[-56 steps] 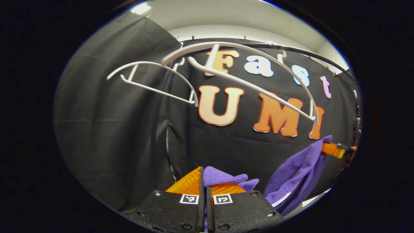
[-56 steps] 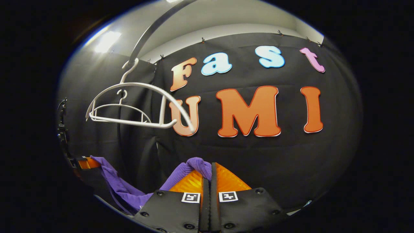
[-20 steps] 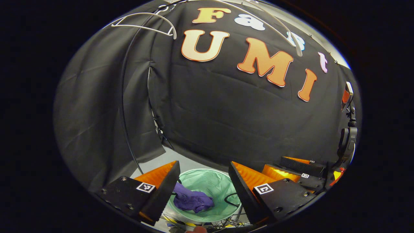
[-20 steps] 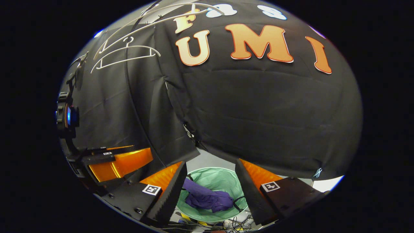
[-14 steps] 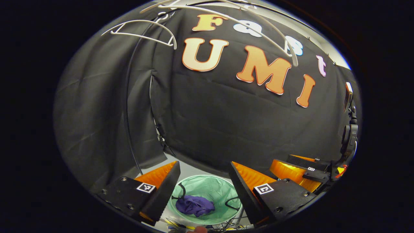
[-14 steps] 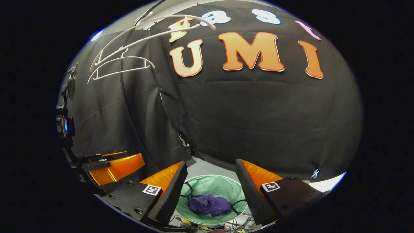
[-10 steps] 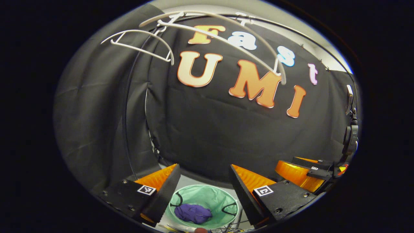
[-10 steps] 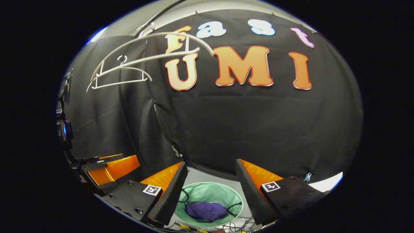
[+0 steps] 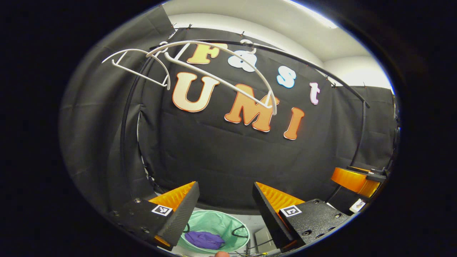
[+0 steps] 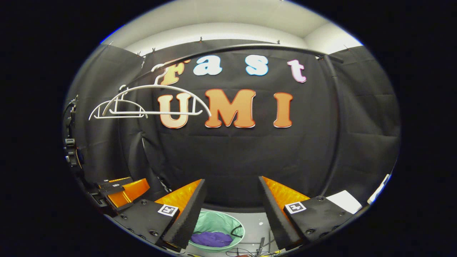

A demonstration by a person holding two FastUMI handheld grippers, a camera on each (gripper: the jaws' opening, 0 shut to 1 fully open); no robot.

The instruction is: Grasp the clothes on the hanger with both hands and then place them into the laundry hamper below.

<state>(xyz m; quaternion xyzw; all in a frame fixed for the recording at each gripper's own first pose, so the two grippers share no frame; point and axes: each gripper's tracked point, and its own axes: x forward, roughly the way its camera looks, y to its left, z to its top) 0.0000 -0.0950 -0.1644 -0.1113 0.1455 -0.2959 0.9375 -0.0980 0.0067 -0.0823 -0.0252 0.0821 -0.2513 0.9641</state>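
The purple garment (image 9: pixel 204 239) lies crumpled inside the green laundry hamper (image 9: pixel 223 225) on the floor, low between my left gripper's fingers. My left gripper (image 9: pixel 225 185) is open and holds nothing. In the right gripper view the purple garment (image 10: pixel 211 238) rests in the same hamper (image 10: pixel 217 220), under my open, bare right gripper (image 10: pixel 232 181). Two bare white hangers (image 9: pixel 217 71) hang from the curved black rail (image 9: pixel 314 69). The other gripper (image 9: pixel 353 178) shows at the right edge of the left gripper view, and my left gripper (image 10: pixel 123 189) shows at the lower left of the right gripper view.
A black rail post (image 10: pixel 334 132) stands at the right. Loose cables (image 10: pixel 257 251) lie on the pale floor beside the hamper. A white sheet (image 10: pixel 344 200) lies on the floor at the right. Black cloth walls close the booth behind and on both sides.
Both grippers opened and let the purple garment fall into the hamper, then rose and drew back. The hamper now looks smaller and lower; hangers and rail have dropped toward mid-frame.
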